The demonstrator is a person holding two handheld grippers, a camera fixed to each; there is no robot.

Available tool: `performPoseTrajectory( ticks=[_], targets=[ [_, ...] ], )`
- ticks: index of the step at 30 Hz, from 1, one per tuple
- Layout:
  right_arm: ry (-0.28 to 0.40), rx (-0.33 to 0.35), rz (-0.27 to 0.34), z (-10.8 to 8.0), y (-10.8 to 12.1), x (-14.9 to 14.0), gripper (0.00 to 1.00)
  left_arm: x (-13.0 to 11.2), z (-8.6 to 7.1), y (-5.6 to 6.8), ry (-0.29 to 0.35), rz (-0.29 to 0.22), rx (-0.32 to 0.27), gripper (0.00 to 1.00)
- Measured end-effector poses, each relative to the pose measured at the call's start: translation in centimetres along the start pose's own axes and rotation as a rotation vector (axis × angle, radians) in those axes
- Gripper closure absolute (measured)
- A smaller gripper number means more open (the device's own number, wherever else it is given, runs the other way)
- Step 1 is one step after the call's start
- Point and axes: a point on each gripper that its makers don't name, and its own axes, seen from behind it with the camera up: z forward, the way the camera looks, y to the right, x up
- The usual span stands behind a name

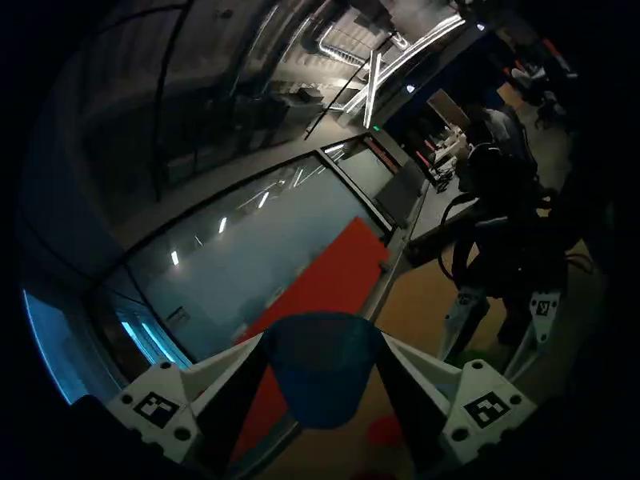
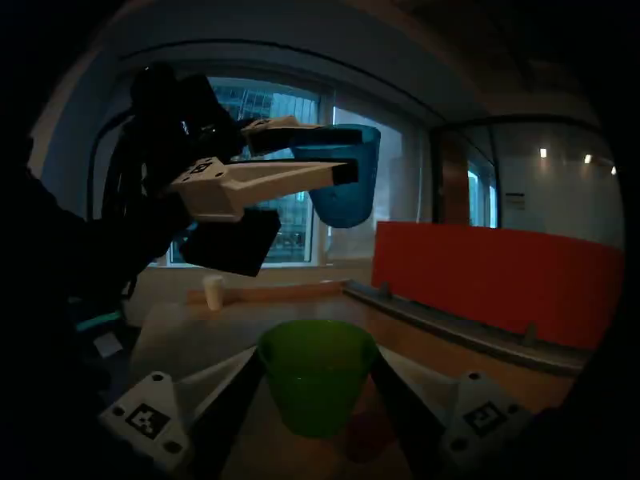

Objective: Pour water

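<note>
Far left, one small white cup [image 2: 213, 291] stands on the table [image 2: 448, 352], well apart from my work. My left gripper [image 2: 352, 152] pinches the blue cup [image 2: 340, 180] between both fingers, held high with open air all round it. Lower and nearer, my right gripper [image 2: 318, 356] clamps the green cup [image 2: 318, 384] upright just over the table, apart from the blue one. One red spot [image 2: 364, 432] lies beside it. A red panel [image 2: 496, 276] walls the table's right edge. Three cups, two held.
</note>
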Motion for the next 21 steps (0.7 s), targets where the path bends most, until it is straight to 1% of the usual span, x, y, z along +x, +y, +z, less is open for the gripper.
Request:
performPoseTrajectory(
  ticks=[6,12,15,21],
  targets=[
    [0.004,-0.002,-0.002,-0.1,0.2,0.1,0.09,-0.2,0.1,-0.5,-0.006,-0.100,0.004,0.12],
    [0.011,-0.007,0.000,-0.3,0.5,0.2,0.09,-0.7,-0.2,-0.7,-0.006,-0.224,-0.001,0.12],
    [0.012,-0.009,0.000,-0.3,0.5,0.3,0.09,-0.9,-0.3,-0.9,-0.009,-0.278,-0.007,0.12],
    [0.016,-0.016,0.003,-0.4,0.7,0.4,0.09,-1.0,-0.5,-1.5,-0.005,-0.372,-0.005,0.12]
  ],
)
